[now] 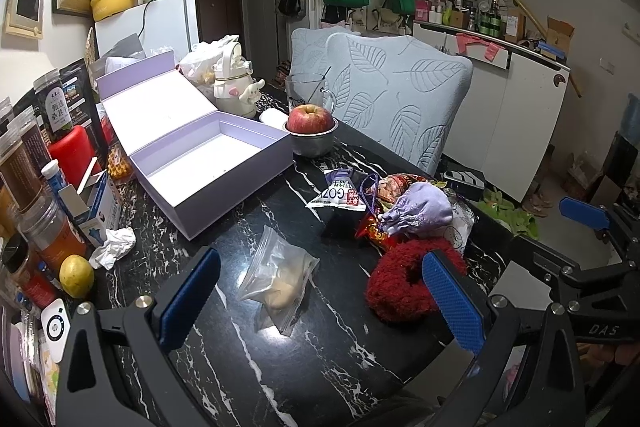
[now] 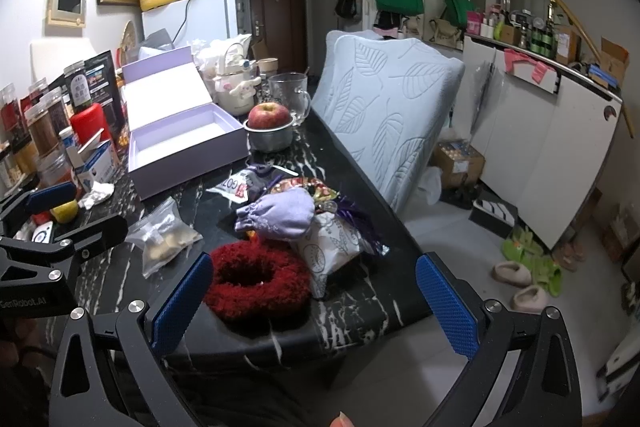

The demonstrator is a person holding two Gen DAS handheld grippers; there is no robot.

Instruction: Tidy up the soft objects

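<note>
Nearest thing: our left gripper (image 1: 320,299) and our right gripper (image 2: 316,301) fill the bottom of each wrist view, both with jaws spread wide and holding nothing.
Red ring: the fluffy red scrunchie (image 2: 256,281) lies flat on the near part of the black marble bench (image 1: 256,367), at its right side.
Ring and jaws: in the right wrist view it sits just past the left blue pad (image 2: 182,301), so it is a little left of the middle of our right jaws; in the left wrist view it lies behind the right pad (image 1: 454,301).
Nearer hand: we judge the right one is nearer, because the ring is almost between its jaws.
Long axis: the ring is round, so no long axis decides the grip; we think a pinch across one side of the loop would serve.
Other soft things: a lilac drawstring pouch (image 2: 280,213) rests on snack packets (image 2: 312,187) just beyond the ring, and a clear zip bag (image 1: 280,281) lies to the left, between our left jaws.
Target place: we suppose it is the open lilac box (image 1: 208,163), far and left on the bench, with nothing inside.
Beside the box: an apple (image 1: 310,119) in a metal bowl (image 1: 314,143) touches its right corner.
Progress: we judge no soft thing is yet in the box.
Risk: the fluffy fibres may catch the pouch cord.
</note>
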